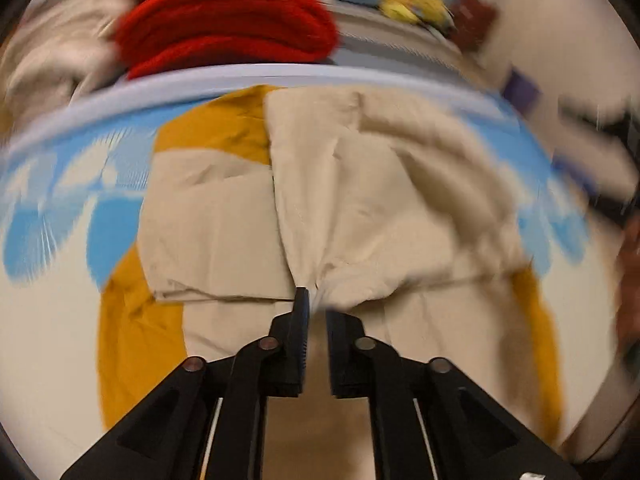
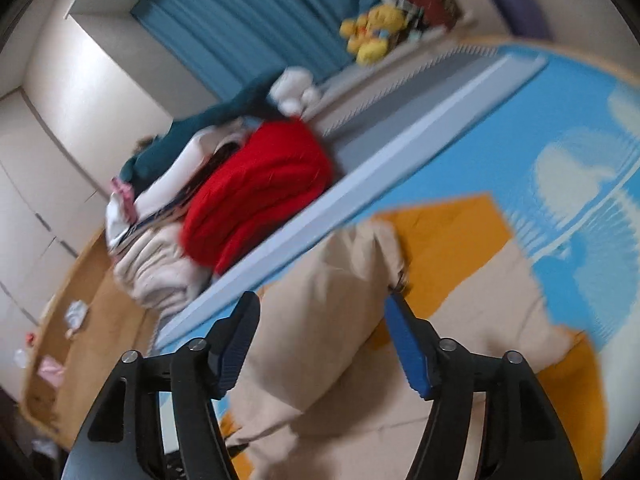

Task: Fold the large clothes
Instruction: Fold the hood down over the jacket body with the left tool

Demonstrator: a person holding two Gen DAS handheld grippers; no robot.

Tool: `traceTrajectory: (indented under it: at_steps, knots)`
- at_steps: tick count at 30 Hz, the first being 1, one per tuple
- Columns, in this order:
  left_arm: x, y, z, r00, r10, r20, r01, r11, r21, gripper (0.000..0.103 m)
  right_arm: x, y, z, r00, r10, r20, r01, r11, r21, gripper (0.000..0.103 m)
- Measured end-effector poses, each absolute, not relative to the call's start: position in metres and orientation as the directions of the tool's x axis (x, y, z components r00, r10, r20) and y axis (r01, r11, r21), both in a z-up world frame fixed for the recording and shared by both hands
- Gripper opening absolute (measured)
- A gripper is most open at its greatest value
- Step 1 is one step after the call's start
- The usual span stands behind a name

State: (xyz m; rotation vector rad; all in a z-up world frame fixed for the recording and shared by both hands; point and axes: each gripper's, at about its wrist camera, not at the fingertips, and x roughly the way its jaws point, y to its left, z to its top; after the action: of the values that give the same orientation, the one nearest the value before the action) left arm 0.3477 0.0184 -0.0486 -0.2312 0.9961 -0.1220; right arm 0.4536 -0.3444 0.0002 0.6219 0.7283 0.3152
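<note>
Beige cloth is pinched in our left gripper (image 1: 316,304), the garment (image 1: 360,200) spreading ahead over the mat (image 1: 60,220). Our right gripper (image 2: 320,320) gapes, a fold between its fingers; we should clamp it before lifting evenly.

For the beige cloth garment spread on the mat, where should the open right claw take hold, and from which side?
Judging by the pictures, the raised rolled edge of the beige cloth garment between the right claw fingers suits best: it stands up off the blue-and-white mat, so closing from above pinches one bunch. The left claw already pinches the near hem.
</note>
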Motion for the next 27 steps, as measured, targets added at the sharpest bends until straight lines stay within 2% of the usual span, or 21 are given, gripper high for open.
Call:
traceTrajectory:
  at_steps: [2, 4, 11, 14, 16, 18, 19, 22, 24, 27]
  knots:
    - [0.351, 0.029, -0.047, 0.559, -0.212, -0.801, -0.051, 0.956, -0.289, 0.024, 0.459, -0.331, -0.014, 0.662, 0.511, -0.549, -0.055, 0.763, 0.644, 0.068]
    - [0.362, 0.035, -0.047, 0.557, -0.218, -0.802, -0.079, 0.947, -0.312, 0.032, 0.464, -0.321, -0.028, 0.618, 0.542, -0.570, -0.052, 0.751, 0.658, 0.069]
    - [0.393, 0.052, -0.078, 0.504, -0.337, -0.795, -0.128, 0.881, -0.455, 0.037, 0.483, -0.291, -0.078, 0.500, 0.476, -0.724, 0.019, 0.829, 0.558, 0.069]
    - [0.402, 0.055, -0.108, 0.454, -0.395, -0.798, -0.204, 0.827, -0.525, 0.037, 0.491, -0.289, -0.094, 0.479, 0.472, -0.740, 0.050, 0.827, 0.560, 0.068]
    - [0.407, 0.056, -0.122, 0.438, -0.425, -0.792, -0.248, 0.790, -0.560, 0.037, 0.492, -0.288, -0.100, 0.472, 0.469, -0.746, 0.055, 0.829, 0.556, 0.057]
    - [0.410, 0.052, -0.134, 0.413, -0.431, -0.802, -0.275, 0.781, -0.561, 0.036, 0.495, -0.286, -0.112, 0.457, 0.479, -0.750, 0.068, 0.822, 0.566, 0.013]
    - [0.410, 0.049, -0.136, 0.413, -0.435, -0.800, -0.273, 0.779, -0.565, 0.034, 0.495, -0.290, -0.115, 0.456, 0.478, -0.751, 0.080, 0.818, 0.569, 0.009]
    - [0.412, 0.045, -0.131, 0.418, -0.449, -0.790, -0.244, 0.782, -0.574, 0.006, 0.496, -0.295, -0.119, 0.470, 0.431, -0.770, 0.090, 0.844, 0.528, 0.005]
    - [0.411, 0.049, -0.119, 0.457, -0.438, -0.774, -0.217, 0.789, -0.574, 0.004, 0.495, -0.301, -0.116, 0.482, 0.443, -0.756, 0.102, 0.829, 0.550, 0.004]
    - [0.409, 0.049, -0.097, 0.525, -0.395, -0.754, -0.165, 0.822, -0.546, 0.003, 0.491, -0.308, -0.106, 0.525, 0.505, -0.685, 0.094, 0.766, 0.636, 0.003]
